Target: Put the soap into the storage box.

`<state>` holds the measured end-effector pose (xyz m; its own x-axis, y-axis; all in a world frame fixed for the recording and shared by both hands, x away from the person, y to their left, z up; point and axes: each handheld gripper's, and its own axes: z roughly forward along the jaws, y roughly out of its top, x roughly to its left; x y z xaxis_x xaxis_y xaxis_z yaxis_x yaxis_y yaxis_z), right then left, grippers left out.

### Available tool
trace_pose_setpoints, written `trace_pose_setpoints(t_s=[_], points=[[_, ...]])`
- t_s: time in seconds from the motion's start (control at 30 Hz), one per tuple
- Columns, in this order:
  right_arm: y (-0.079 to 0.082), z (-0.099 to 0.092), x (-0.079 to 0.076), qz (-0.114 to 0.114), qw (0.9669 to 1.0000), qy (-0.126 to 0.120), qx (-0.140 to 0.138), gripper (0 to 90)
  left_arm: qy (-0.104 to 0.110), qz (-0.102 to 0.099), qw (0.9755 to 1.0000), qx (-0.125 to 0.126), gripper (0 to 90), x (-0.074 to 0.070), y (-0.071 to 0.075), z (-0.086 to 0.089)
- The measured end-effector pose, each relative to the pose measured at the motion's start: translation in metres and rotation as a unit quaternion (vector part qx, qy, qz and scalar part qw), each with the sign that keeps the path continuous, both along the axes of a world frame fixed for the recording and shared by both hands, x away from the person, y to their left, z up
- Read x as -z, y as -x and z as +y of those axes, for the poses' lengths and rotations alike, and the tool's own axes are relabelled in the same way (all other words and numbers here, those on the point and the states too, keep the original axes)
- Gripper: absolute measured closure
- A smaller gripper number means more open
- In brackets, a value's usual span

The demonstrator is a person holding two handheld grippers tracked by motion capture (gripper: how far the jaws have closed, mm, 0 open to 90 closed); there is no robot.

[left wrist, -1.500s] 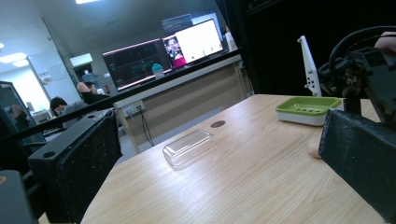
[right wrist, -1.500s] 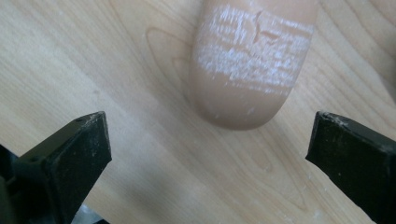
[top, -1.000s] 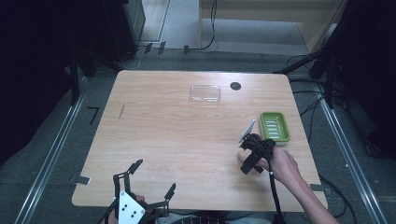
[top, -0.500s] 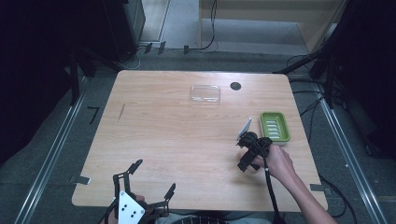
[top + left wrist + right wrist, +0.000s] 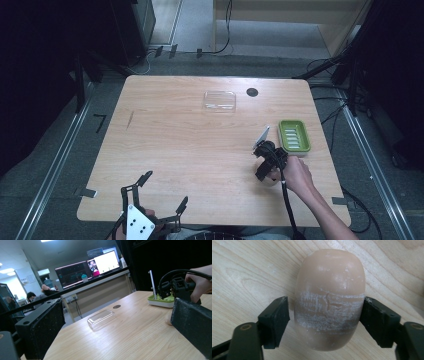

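Observation:
A tan oval soap bar (image 5: 329,302), scuffed white across its middle, lies on the wooden table (image 5: 190,145). My right gripper (image 5: 325,320) points down over it at the table's right side (image 5: 263,172). Its jaws have just been closing, and the pads (image 5: 275,322) now sit against the bar's two sides. A hand holds that gripper (image 5: 175,286) beside the green soap dish (image 5: 294,135). My left gripper (image 5: 165,189) rests at the near edge with its jaws wide apart and nothing between them.
A clear plastic lid (image 5: 219,100) lies at the back middle of the table, with a small black round hole (image 5: 252,92) to its right. The green dish (image 5: 160,301) stands near the right edge. Dark floor and cables surround the table.
The right gripper has shifted slightly to the left, away from the green dish, down over the soap bar. The left gripper has not moved.

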<state>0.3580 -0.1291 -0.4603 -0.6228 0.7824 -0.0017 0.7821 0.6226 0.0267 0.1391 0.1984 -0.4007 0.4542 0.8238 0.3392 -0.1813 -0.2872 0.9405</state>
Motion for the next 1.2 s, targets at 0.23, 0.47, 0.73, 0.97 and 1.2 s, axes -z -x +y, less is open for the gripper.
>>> trace_pose_setpoints(t_s=[0.23,0.47,0.73,0.97,1.2], points=[[-0.0003,-0.0008,0.0006,-0.006,0.9999,0.007,0.010,32.2,0.000,0.000,1.0000,0.000,0.0,0.0000,0.0000,0.0000],[-0.0005,-0.0001,0.0014,-0.005,0.9999,0.008,0.010,32.5,0.000,0.000,1.0000,0.000,0.0,0.0000,0.0000,-0.0001],[0.0003,0.0013,0.0041,-0.006,0.9998,0.012,0.011,32.9,0.000,0.000,1.0000,0.000,0.0,0.0000,0.0001,-0.0001],[-0.0004,-0.0003,0.0064,-0.003,0.9999,0.007,0.014,33.1,0.000,0.000,1.0000,0.001,0.0,0.0000,0.0002,0.0000],[-0.0007,-0.0022,0.0064,0.000,0.9999,0.001,0.014,33.4,-0.001,0.000,1.0000,0.000,0.0,-0.0001,0.0006,-0.0003]])
